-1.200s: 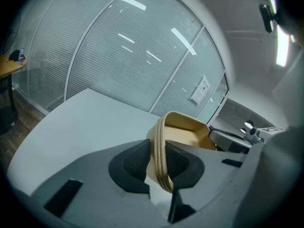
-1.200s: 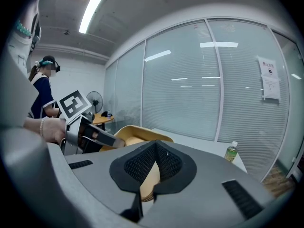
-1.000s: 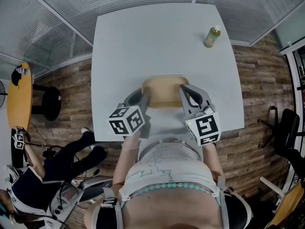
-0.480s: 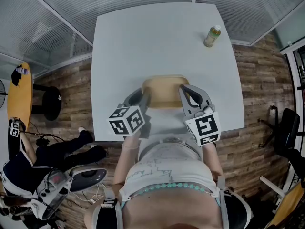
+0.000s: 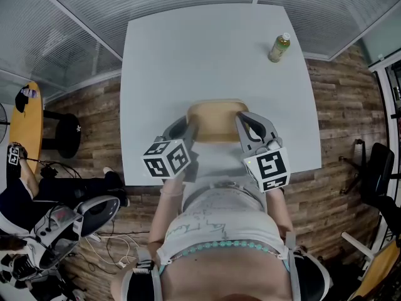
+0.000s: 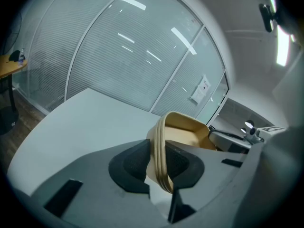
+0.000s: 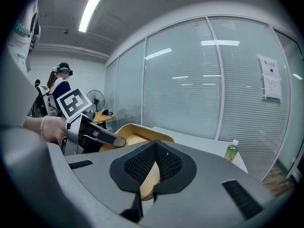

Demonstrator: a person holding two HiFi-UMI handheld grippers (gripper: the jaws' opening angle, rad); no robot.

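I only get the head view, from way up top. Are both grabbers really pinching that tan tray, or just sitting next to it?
Observer: The left gripper view shows the left gripper shut on the rim of the tan tray.
Operator: And the other one?
Observer: The right gripper is clamped on the opposite rim; its own view shows that.
Operator: Anything on the walls?
Observer: A paper notice hangs on the glass wall.

Tray (image 5: pixel 213 115): tan, smooth, matt; wood or moulded fibre, cannot tell which; rim edge finely ridged.
Fingers (image 6: pixel 127 166): dark matt pads, rough mesh texture; grey matt plastic shells.
Tabletop (image 5: pixel 200 55): pale, smooth, matt.
Bottle (image 5: pixel 279 47): clear glossy plastic.
Floor (image 5: pixel 335 93): wood-grain planks.
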